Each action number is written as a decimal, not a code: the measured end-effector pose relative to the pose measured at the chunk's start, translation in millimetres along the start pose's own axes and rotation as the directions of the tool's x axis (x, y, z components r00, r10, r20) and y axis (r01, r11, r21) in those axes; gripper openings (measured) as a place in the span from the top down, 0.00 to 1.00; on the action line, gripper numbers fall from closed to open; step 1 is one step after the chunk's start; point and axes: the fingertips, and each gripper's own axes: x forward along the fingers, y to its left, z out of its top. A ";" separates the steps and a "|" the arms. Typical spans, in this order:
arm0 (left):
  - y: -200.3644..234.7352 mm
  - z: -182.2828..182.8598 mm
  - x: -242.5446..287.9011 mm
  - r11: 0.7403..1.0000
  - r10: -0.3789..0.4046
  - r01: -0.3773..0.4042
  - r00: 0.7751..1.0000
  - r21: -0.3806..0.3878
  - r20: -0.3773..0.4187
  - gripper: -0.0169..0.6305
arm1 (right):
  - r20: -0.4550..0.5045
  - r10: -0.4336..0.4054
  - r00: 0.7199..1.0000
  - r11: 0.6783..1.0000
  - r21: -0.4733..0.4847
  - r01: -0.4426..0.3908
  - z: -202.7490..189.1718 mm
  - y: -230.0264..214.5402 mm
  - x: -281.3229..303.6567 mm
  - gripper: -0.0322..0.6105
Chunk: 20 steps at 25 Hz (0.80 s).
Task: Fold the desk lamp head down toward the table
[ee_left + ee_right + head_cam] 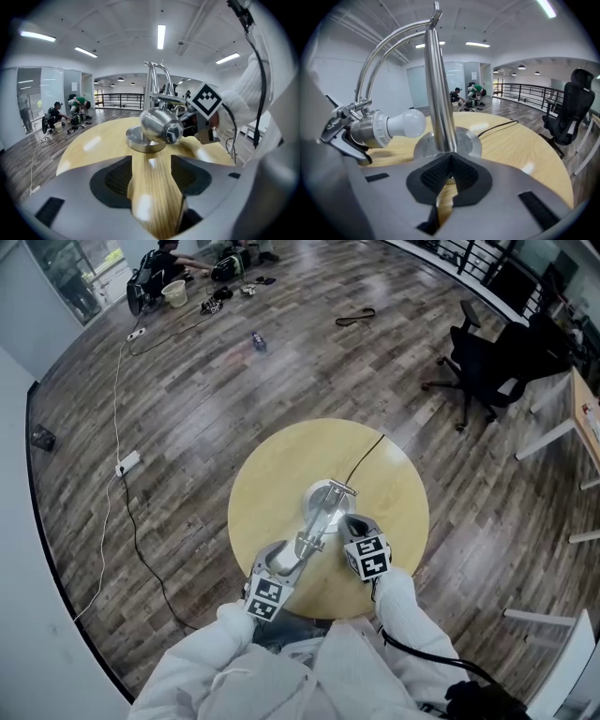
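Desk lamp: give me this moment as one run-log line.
lamp head: low over table | right gripper: shut on post above base | left gripper: open, empty, facing lamp head

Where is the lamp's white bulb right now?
In the right gripper view, the white bulb sits left of the upright pole, above the wooden table.

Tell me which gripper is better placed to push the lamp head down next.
Left. The left gripper is open and empty, with the lamp head just ahead of its jaws. The right gripper is shut on the lamp stem, probably steadying it.
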 end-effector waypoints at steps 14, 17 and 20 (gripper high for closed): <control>-56.2 41.1 -81.3 0.981 -0.015 0.045 0.988 -0.190 0.156 0.97 | 0.214 0.025 0.977 0.987 0.151 -0.058 0.4 81.6 -106.1 0.93; -63.0 40.2 -80.0 0.977 -0.022 0.054 0.988 -0.208 0.154 0.97 | 0.196 0.034 0.980 0.990 0.131 -0.060 -9.1 91.7 -110.7 0.93; -68.2 41.6 -83.5 0.974 -0.012 0.048 0.987 -0.221 0.160 0.97 | 0.198 0.039 0.979 0.992 0.113 -0.062 -11.4 95.8 -122.2 0.93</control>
